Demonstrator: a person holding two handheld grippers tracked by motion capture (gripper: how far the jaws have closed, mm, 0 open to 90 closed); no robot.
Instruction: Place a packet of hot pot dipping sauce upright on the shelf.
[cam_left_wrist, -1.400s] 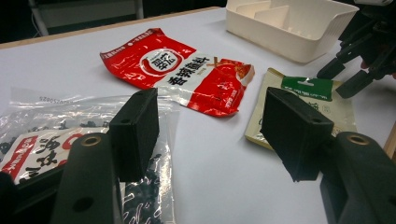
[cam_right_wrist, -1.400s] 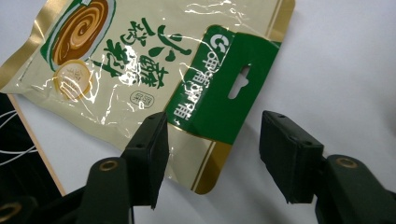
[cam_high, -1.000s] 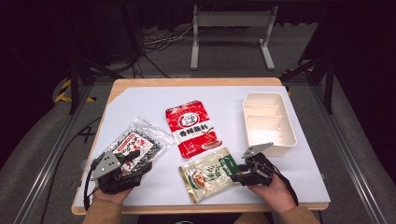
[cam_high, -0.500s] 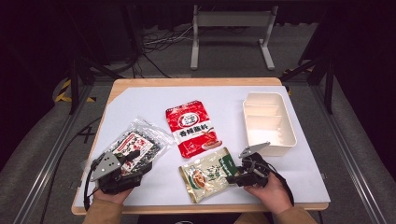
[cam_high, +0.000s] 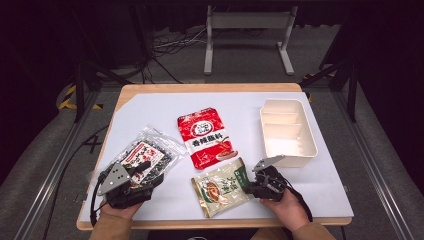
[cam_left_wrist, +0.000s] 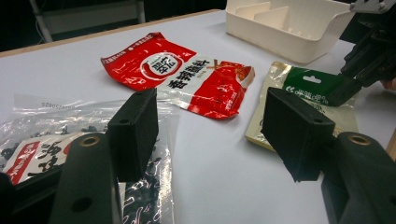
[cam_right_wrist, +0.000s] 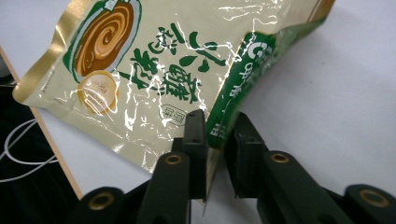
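Two grippers are low at the near edge of the counter (cam_high: 150, 105). The right gripper (cam_right_wrist: 217, 128) has just been closing its fingers, and they now pinch the folded edge of the gold and green packet (cam_high: 222, 186). The left gripper (cam_left_wrist: 205, 126) keeps wide fingers above the clear packet (cam_high: 147, 157), holding nothing. Further away lie the red packet (cam_high: 206, 136) and the white tray (cam_high: 290, 131).
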